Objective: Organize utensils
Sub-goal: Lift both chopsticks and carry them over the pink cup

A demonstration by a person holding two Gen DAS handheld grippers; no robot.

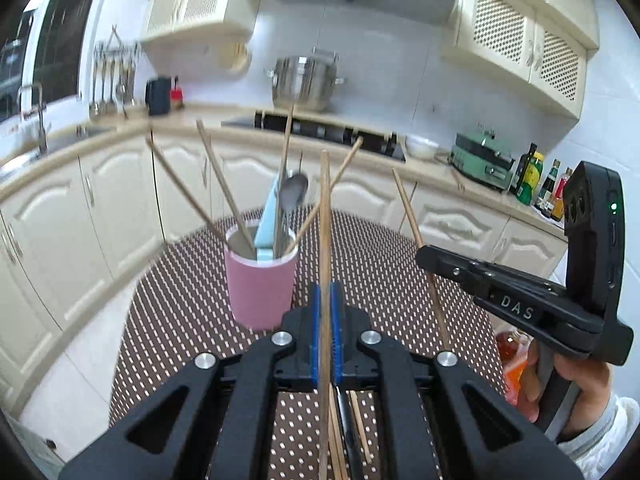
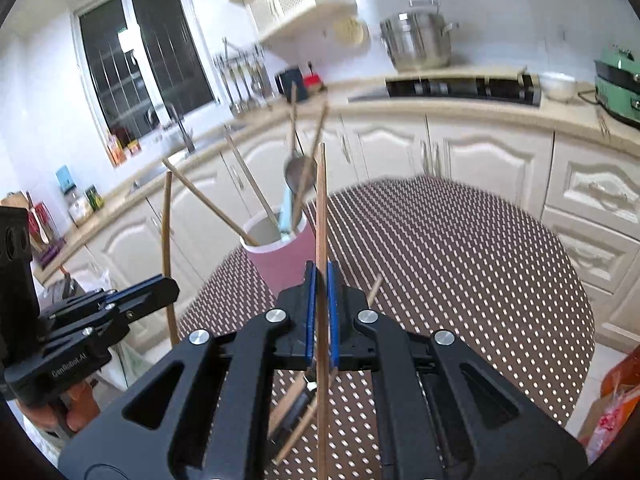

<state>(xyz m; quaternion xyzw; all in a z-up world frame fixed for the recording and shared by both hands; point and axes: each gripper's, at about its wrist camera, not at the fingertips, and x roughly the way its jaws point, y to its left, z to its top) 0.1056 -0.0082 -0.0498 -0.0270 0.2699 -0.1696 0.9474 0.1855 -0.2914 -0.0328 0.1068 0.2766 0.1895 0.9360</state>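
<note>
A pink cup [image 1: 260, 284] stands on the dotted brown table [image 1: 400, 264]; it holds several wooden chopsticks, a metal spoon [image 1: 294, 192] and a light blue utensil [image 1: 267, 220]. My left gripper [image 1: 326, 312] is shut on an upright wooden chopstick [image 1: 325, 216], just right of and nearer than the cup. My right gripper [image 2: 322, 304] is shut on another upright chopstick [image 2: 321, 208], close in front of the cup [image 2: 280, 256]. Each gripper shows in the other's view: the right one [image 1: 432, 256] with its chopstick [image 1: 412, 220], the left one [image 2: 168, 286] with its chopstick [image 2: 166, 236]. More chopsticks [image 2: 296, 420] lie on the table below my grippers.
Cream kitchen cabinets and a countertop curve behind the table. A steel pot [image 1: 304, 80], a hob, a green appliance [image 1: 482, 158] and bottles [image 1: 536, 178] stand on the counter. A sink with tap [image 1: 36, 120] is at the left. An orange packet [image 2: 616, 404] lies off the table's right.
</note>
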